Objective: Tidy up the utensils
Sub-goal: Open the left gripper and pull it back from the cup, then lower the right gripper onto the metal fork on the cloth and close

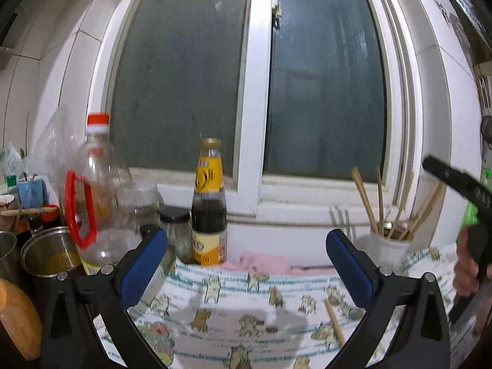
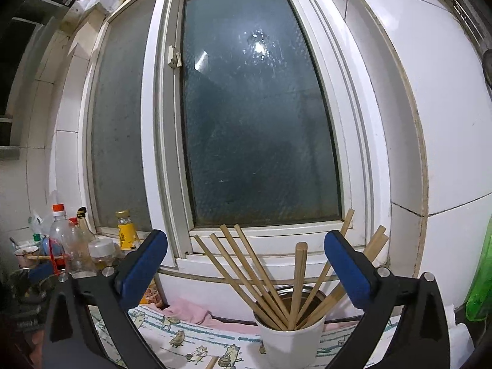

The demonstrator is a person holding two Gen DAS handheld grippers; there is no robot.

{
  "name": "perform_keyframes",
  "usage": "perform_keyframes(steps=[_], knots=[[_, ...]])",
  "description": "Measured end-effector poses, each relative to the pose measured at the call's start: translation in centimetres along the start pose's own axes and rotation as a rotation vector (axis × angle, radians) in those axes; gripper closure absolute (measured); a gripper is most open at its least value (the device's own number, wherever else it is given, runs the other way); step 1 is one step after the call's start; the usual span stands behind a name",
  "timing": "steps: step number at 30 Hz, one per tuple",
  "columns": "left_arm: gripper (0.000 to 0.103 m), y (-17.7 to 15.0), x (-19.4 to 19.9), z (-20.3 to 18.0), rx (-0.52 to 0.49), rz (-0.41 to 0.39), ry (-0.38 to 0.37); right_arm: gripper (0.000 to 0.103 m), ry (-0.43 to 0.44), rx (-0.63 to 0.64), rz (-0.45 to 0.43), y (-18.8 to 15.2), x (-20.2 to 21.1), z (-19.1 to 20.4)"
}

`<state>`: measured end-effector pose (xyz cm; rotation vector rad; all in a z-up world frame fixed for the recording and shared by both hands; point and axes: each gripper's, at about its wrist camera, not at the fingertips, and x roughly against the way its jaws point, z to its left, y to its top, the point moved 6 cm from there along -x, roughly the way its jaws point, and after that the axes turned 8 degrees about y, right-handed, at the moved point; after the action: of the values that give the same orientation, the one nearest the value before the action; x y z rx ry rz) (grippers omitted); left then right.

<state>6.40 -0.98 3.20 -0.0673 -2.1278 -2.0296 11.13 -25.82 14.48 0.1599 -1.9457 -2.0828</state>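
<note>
Both blue-padded grippers, left (image 1: 246, 272) and right (image 2: 246, 272), fingers spread, empty. White cup of bamboo chopsticks (image 2: 289, 295) nearly full; one stray chopstick (image 1: 334, 323) on patterned bench cloth (image 1: 246, 307). Next: left picks it.

A dark sauce bottle with a yellow label (image 1: 209, 203) stands at the back edge of the desk, below the frosted sliding window (image 1: 246, 70). Just left of it sits a small black-lidded glass jar (image 1: 176, 230), then a clear plastic bottle with a red cap and red handle (image 1: 98, 190). A steel pot (image 1: 50, 250) sits nearer the left edge. A cartoon-printed cloth (image 1: 233, 307) covers the desk, with a pink cloth (image 1: 261, 261) bunched behind it.
</note>
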Motion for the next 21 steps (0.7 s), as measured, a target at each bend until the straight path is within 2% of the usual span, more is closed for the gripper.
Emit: perform_keyframes(steps=[5, 7, 9, 10, 11, 13, 14, 16, 21], knots=[[0.001, -2.3, 0.9, 0.6, -0.045, 0.008, 0.022, 0.0, -0.006, -0.017, 0.018, -0.7, -0.7, 0.0], [0.0, -3.2, 1.2, 1.0, -0.049, 0.011, 0.01, 0.0, -0.014, -0.02, 0.037, -1.1, -1.0, 0.2], [0.0, -4.0, 0.9, 1.5, -0.059, 0.011, 0.038, 0.0, -0.011, 0.001, 0.05, -1.3, -1.3, 0.7], [0.0, -4.1, 0.6, 1.6, -0.066, 0.027, 0.054, 0.0, -0.014, 0.011, 0.051, -1.4, -1.3, 1.1], [0.001, -4.2, 0.3, 1.7, -0.056, 0.039, 0.038, 0.0, -0.021, 0.015, 0.054, -1.5, -1.3, 1.3], [0.001, -4.2, 0.2, 1.7, -0.052, 0.043, 0.037, 0.0, -0.046, 0.007, 0.091, -2.0, -1.2, 1.9], [0.0, -4.3, 0.2, 1.6, -0.06, 0.041, 0.045, 0.0, -0.064, 0.007, 0.143, -2.5, -1.4, 2.4], [0.001, -4.4, 0.4, 1.4, -0.07, 0.039, 0.027, 0.0, -0.045, -0.007, 0.21, -3.1, -1.0, 3.2], [0.0, -4.4, 1.3, 0.5, -0.108, 0.012, 0.009, 0.0, -0.081, -0.028, 0.266, -4.1, 1.6, 4.0]])
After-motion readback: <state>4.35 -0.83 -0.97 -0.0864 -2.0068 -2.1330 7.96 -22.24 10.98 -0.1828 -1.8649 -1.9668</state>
